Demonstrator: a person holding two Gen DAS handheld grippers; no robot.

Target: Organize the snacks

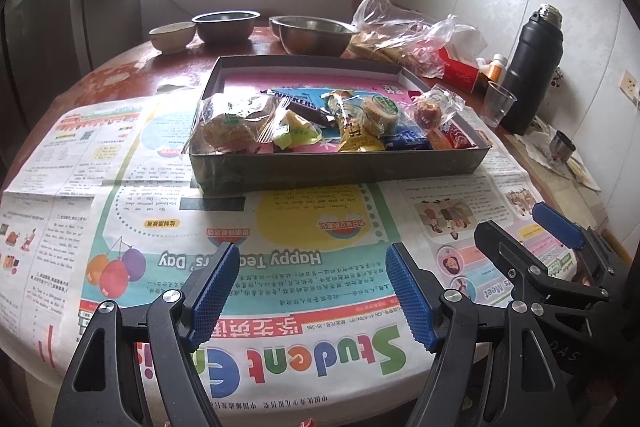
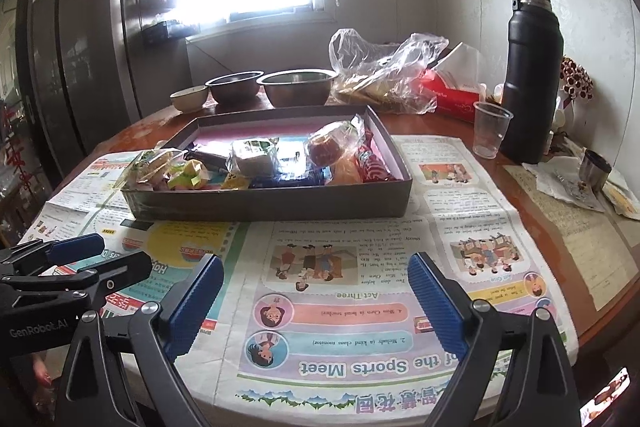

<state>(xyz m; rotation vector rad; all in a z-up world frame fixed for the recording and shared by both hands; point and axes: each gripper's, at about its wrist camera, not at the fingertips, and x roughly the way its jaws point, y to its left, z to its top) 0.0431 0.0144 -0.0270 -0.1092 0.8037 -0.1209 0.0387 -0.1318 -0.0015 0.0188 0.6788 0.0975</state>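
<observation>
Both grippers hang empty over the newspaper on a round table: the left gripper parted with nothing between its pads, the right gripper wide apart, also bare. At twelve o'clock from each sits the shallow box, wrapped snacks heaped along its near side, touching and overlapping. At two o'clock stand a plastic cup and a dark flask. A careless reach could likely crush a soft cake, or snag crinkly wrappers and drag neighbours out.
</observation>
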